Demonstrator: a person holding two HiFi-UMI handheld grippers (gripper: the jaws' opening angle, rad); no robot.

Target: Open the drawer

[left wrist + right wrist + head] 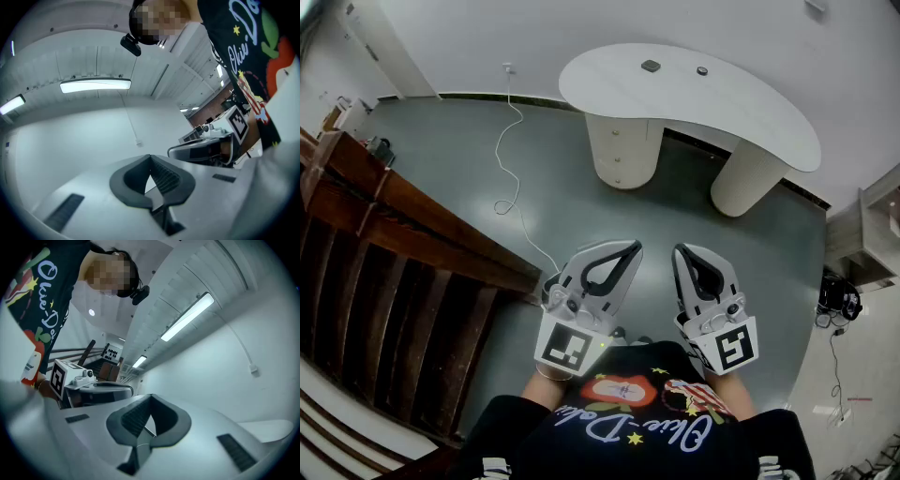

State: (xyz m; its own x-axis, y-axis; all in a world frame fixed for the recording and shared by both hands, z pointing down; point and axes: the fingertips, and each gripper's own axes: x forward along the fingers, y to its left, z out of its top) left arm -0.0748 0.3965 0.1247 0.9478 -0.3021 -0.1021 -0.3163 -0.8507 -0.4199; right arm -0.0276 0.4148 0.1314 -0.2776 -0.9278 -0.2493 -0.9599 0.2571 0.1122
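Observation:
A white curved desk (741, 103) stands across the room in the head view. Its left rounded pedestal (623, 150) carries a stack of drawers, all pushed in. Both grippers are held close to my chest, far from the desk and pointing toward it. My left gripper (630, 246) is shut with nothing between its jaws. The right gripper (680, 251), beside it, is shut and empty too. In the left gripper view the left gripper (150, 157) has its tips together against a bare wall. In the right gripper view the right gripper (150, 396) looks the same.
Grey floor lies between me and the desk, crossed by a white cable (511, 159). A dark wooden stair railing (394, 244) runs along the left. Two small items (651, 66) rest on the desk top. A black object (839, 298) sits on the floor at right.

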